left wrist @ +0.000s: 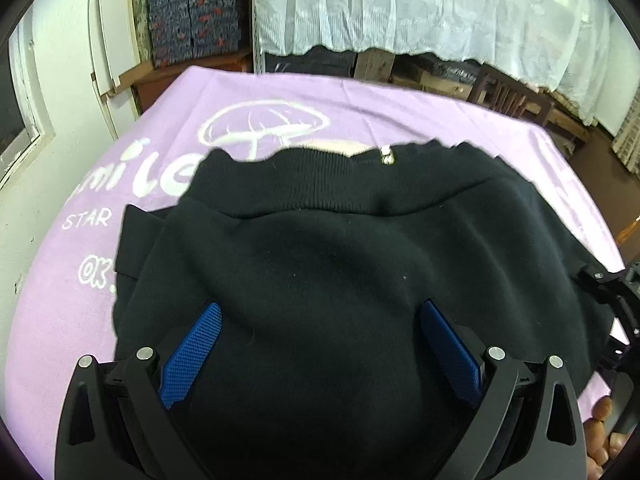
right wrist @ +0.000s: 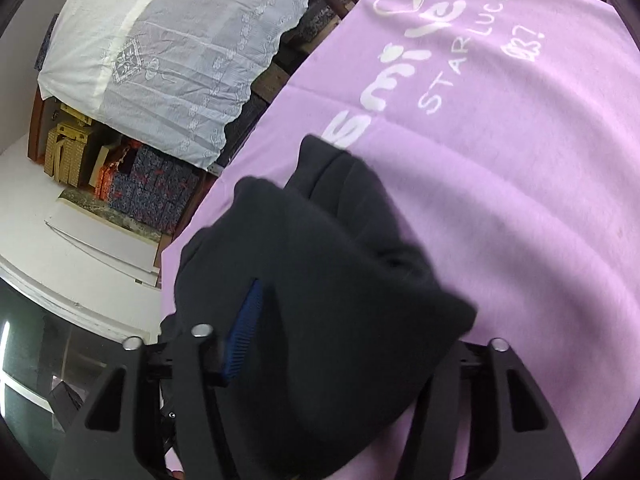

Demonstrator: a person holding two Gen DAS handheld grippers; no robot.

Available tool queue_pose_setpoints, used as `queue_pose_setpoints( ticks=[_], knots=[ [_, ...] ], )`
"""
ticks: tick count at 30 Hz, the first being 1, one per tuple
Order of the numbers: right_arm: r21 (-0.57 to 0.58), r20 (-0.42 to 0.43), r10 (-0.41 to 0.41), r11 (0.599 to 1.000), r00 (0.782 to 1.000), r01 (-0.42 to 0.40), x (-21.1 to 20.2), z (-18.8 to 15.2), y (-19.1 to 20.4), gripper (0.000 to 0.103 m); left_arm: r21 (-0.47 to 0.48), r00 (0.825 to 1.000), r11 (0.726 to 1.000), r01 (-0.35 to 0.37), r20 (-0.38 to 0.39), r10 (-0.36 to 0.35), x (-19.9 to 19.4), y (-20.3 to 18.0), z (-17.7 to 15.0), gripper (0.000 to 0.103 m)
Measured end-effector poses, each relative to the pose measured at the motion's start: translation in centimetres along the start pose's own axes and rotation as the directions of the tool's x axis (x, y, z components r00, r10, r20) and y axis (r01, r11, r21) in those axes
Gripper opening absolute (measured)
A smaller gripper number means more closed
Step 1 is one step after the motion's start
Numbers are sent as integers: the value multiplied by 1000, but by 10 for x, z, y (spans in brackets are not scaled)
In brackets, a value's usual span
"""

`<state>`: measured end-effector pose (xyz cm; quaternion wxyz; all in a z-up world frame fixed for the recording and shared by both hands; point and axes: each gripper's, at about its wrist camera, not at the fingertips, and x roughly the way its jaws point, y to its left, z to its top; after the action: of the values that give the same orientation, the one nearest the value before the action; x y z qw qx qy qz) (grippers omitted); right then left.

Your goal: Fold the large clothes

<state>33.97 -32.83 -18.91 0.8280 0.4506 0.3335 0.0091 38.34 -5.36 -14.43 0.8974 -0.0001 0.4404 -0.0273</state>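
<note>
A black garment [left wrist: 320, 248] with a ribbed collar and a small metal zip pull lies bunched on the purple cloth [left wrist: 360, 112] that covers the table. My left gripper [left wrist: 322, 306] is open, its blue pads [left wrist: 208, 352] wide apart and the fabric bulging up between them. In the right wrist view a fold of the black garment [right wrist: 320, 264] lies between the fingers of my right gripper [right wrist: 328, 292] and drapes over the right-hand one. Only the left blue pad [right wrist: 244, 332] shows, right beside the fabric. Whether the pads press on it is hidden.
The purple cloth [right wrist: 500, 160] carries white lettering and a mushroom drawing. Beyond the table's far edge stand shelves under a white lace cover [left wrist: 420, 8], patterned boxes [left wrist: 192, 20] and wooden furniture [left wrist: 512, 96]. A white wall [left wrist: 60, 80] is on the left. A person's fingers [left wrist: 600, 412] show at the lower right.
</note>
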Motion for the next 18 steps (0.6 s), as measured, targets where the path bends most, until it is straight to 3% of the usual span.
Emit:
queue_pose_setpoints(
  ticks=[2, 4, 8, 13, 14, 16, 18],
  knots=[
    [-20, 0, -5, 1000, 1000, 5, 2, 0, 2, 49, 53, 999, 998, -47, 8, 46, 5, -10, -1, 100],
    [-63, 6, -11, 998, 1000, 12, 4, -2, 9, 53, 50, 999, 998, -50, 9, 49, 5, -10, -2, 100],
    [-185, -41, 35, 982, 999, -42, 12, -5, 30, 99, 48, 998, 997, -54, 16, 53, 5, -11, -4, 100],
    [-178, -12, 24, 984, 1000, -26, 9, -7, 27, 98, 44, 998, 998, -51, 28, 50, 3, -11, -6, 100],
    [-168, -13, 19, 986, 1000, -21, 8, -7, 26, 95, 43, 998, 998, -51, 29, 50, 3, -11, -6, 100],
    [-128, -12, -19, 992, 1000, 17, 5, -6, 19, 75, 42, 998, 998, -51, 30, 50, 3, -11, -5, 100],
    [-55, -24, 1, 998, 1000, -2, 4, -3, 6, 39, 41, 998, 998, -53, 32, 52, 3, -12, -5, 100]
  ],
)
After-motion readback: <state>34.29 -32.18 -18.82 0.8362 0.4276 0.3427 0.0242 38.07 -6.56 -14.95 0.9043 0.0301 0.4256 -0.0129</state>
